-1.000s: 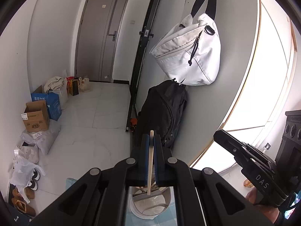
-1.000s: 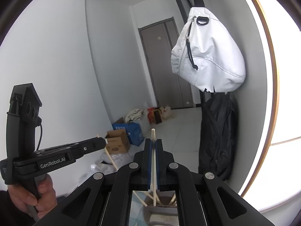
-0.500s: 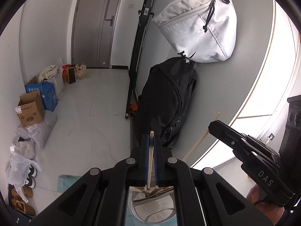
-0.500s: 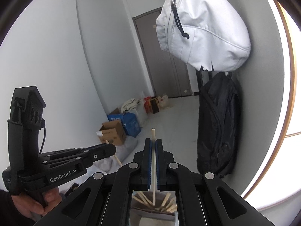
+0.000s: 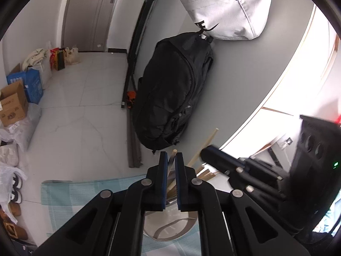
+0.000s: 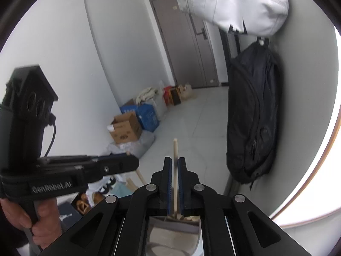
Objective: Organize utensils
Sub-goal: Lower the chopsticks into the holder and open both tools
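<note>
My left gripper point(image 5: 171, 156) has its blue pads close around a pale wooden chopstick point(image 5: 174, 152) that leans across the narrow gap, its lower end going down toward a steel holder point(image 5: 170, 232). Several chopsticks point(image 5: 205, 173) stand in that holder. My right gripper point(image 6: 174, 160) hangs over the same holder point(image 6: 170, 232). Its jaws are opening, and a chopstick point(image 6: 175, 147) stands upright between them with a sliver of space on each side. In the left wrist view the right gripper point(image 5: 205, 152) sits just right of mine, its chopstick point(image 5: 210, 137) sticking out. In the right wrist view the left gripper point(image 6: 135, 164) is at the left.
The holder rests on a pale blue checked cloth point(image 5: 85, 192). Behind it a black backpack point(image 5: 170, 89) and a white bag point(image 5: 223, 6) hang on the grey wall. Cardboard boxes point(image 5: 12, 104), bags and shoes line the floor at left. A hand point(image 6: 32, 219) grips the left tool.
Both grippers have come down and tipped toward the steel holder. The gap of the right pads has widened a little around its chopstick, and the left chopstick now leans.
</note>
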### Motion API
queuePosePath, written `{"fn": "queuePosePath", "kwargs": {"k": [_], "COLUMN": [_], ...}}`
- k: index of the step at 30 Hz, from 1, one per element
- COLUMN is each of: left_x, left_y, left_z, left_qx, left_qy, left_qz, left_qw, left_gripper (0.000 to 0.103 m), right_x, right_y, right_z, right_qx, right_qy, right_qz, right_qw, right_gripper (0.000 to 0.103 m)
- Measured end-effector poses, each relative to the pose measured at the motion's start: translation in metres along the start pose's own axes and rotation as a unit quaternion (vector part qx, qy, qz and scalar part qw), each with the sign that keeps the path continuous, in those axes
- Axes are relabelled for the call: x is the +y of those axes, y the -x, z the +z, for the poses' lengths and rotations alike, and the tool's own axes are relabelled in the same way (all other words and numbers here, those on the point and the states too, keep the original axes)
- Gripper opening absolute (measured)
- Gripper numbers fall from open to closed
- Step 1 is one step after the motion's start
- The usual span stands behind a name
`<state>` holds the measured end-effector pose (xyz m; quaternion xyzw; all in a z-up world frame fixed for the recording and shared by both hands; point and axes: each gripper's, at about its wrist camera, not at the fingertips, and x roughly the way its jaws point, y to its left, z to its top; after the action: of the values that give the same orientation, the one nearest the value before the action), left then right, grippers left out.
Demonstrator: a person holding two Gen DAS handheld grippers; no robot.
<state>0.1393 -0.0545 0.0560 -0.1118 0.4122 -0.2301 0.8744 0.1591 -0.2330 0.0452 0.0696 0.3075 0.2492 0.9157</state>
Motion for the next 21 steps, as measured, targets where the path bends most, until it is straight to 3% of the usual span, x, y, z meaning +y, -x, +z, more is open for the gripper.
{"fn": "queuePosePath", "kwargs": {"k": [3,4,5,7,10,18,21], "left_x": [0.004,0.005,0.007,0.011,0.015,0.021,0.023], "left_y": [0.007,0.01,0.013,0.019,0.028,0.049,0.057], "left_z": [0.001,0.002,0.002,0.002,0.001,-0.007,-0.013], "left_qx": [0.002,-0.001,-0.003,-0.009,-0.021,-0.039,-0.047], "left_qy": [0.016,0.021,0.025,0.033,0.042,0.052,0.06], "left_qz": [-0.004,-0.003,-0.001,0.001,0.011,0.034,0.045], "left_qw": [0.9999,0.9998,0.9997,0.9994,0.9988,0.9973,0.9961], "left_gripper": [0.003,0.006,0.013,0.021,0.033,0.035,0.047], "right_x": [0.0,-0.001,-0.001,0.002,0.006,0.014,0.018], "right_y": [0.008,0.013,0.018,0.028,0.039,0.061,0.071], "right_z": [-0.007,-0.008,-0.009,-0.01,-0.011,-0.02,-0.02], "right_qx": [-0.001,-0.007,-0.014,-0.026,-0.033,-0.036,-0.048], "right_qy": [-0.007,-0.013,-0.017,-0.017,-0.017,-0.026,-0.026], "right_qz": [0.0,0.004,0.006,-0.003,-0.007,-0.019,-0.024], "right_qw": [1.0,1.0,1.0,1.0,0.999,0.999,0.998], "right_gripper": [0.007,0.012,0.026,0.044,0.044,0.045,0.051]}}
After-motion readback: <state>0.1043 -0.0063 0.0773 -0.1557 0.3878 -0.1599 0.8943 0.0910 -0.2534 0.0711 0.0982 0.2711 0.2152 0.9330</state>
